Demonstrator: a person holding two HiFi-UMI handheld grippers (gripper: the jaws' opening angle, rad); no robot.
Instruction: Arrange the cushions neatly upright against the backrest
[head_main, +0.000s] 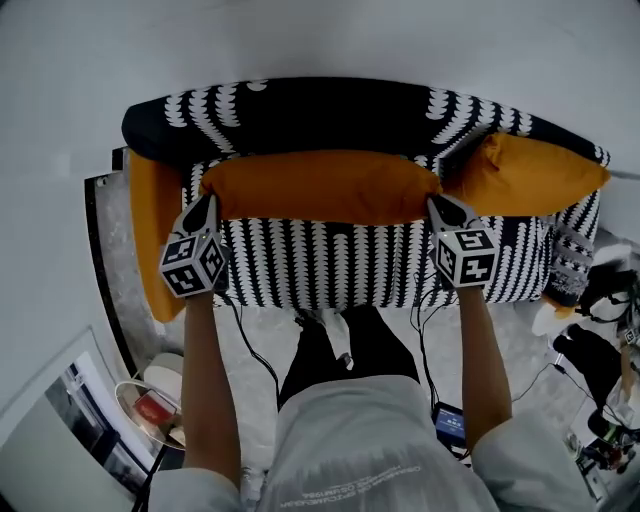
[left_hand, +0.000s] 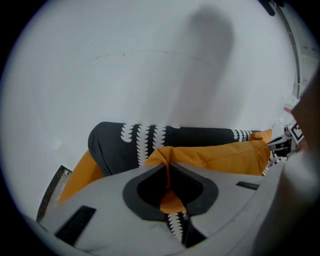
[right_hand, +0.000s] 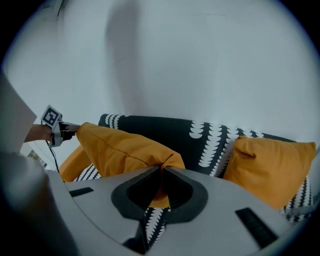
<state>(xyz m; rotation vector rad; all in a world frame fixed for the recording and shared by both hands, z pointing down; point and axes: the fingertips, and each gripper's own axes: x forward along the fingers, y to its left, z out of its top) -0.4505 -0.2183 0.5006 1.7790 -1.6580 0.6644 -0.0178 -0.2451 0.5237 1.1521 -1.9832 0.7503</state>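
You had your left gripper (head_main: 208, 203) on the left corner of the long cushion (head_main: 320, 186) and your right gripper (head_main: 436, 204) on its right corner. The cushion spanned between them over the seat (head_main: 320, 262), before the backrest (head_main: 330, 115). A second cushion (head_main: 535, 175) leaned on the backrest just to its right, and a third cushion (head_main: 155, 230) stood at the sofa's left end.

— What sort of place is this?

— A sitting-room corner. At twelve o'clock a black-and-white patterned sofa (head_main: 330, 265) with orange cushions (head_main: 320, 185) stands against a bare white wall (head_main: 320, 40).

— A lived-in home, then?

— More likely a room set up for recording. Loose cables (head_main: 255, 350) trail over the pale floor (head_main: 520, 340) at six o'clock, black gear (head_main: 590, 360) is heaped at four, and a small round stand (head_main: 140, 400) holds clutter at eight.
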